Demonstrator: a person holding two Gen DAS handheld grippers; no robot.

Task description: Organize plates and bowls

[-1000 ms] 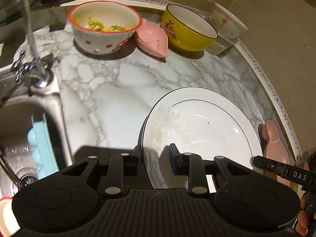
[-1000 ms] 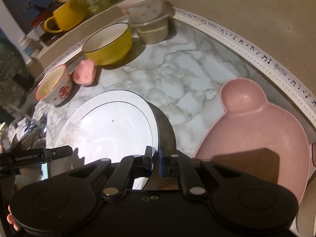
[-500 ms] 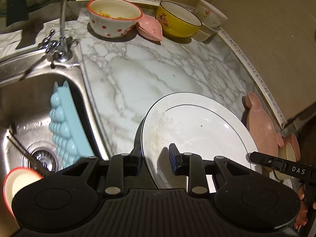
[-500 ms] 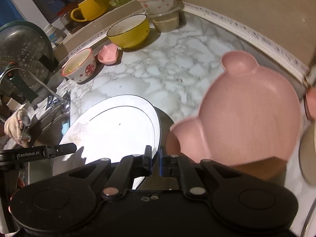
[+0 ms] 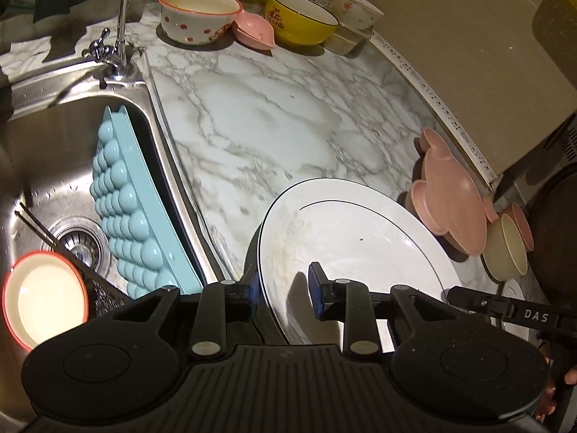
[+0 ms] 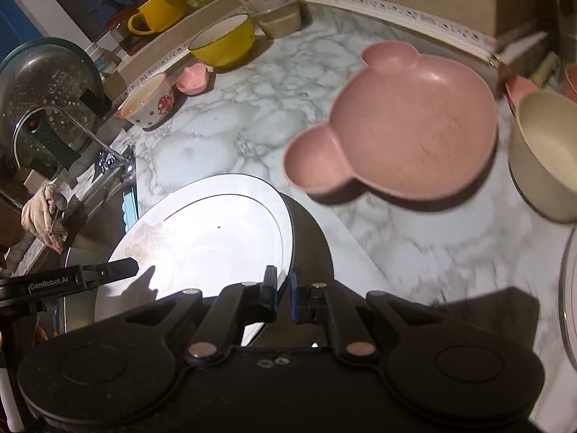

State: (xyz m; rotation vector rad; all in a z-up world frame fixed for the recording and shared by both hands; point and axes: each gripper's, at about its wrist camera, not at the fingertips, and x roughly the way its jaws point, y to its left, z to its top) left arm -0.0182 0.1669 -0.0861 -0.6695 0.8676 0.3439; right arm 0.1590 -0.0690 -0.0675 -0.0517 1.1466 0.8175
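Both grippers hold one large white plate with a thin black ring point(image 5: 357, 238), lifted above the marble counter point(image 5: 274, 115). My left gripper point(image 5: 283, 290) is shut on its near left rim. My right gripper point(image 6: 283, 290) is shut on the plate's point(image 6: 212, 231) right rim. A pink bear-shaped dish point(image 6: 407, 133) lies on the counter to the right, also seen in the left wrist view point(image 5: 449, 198). A beige bowl point(image 6: 544, 151) stands beside it. At the back stand a red-dotted bowl point(image 5: 198, 12), a small pink dish point(image 5: 254, 30), a yellow bowl point(image 5: 301, 18) and a white bowl point(image 5: 355, 7).
A steel sink point(image 5: 54, 166) lies to the left with a tap point(image 5: 122, 32), a light blue tray point(image 5: 126, 198) leaning inside, chopsticks and a red-rimmed bowl point(image 5: 43, 296). A yellow mug point(image 6: 155, 12) stands on the back ledge. A colander point(image 6: 43, 86) is at far left.
Both grippers have pulled back and risen with the plate. More of the sink, the pink bear dish and the beige bowl have come into view.
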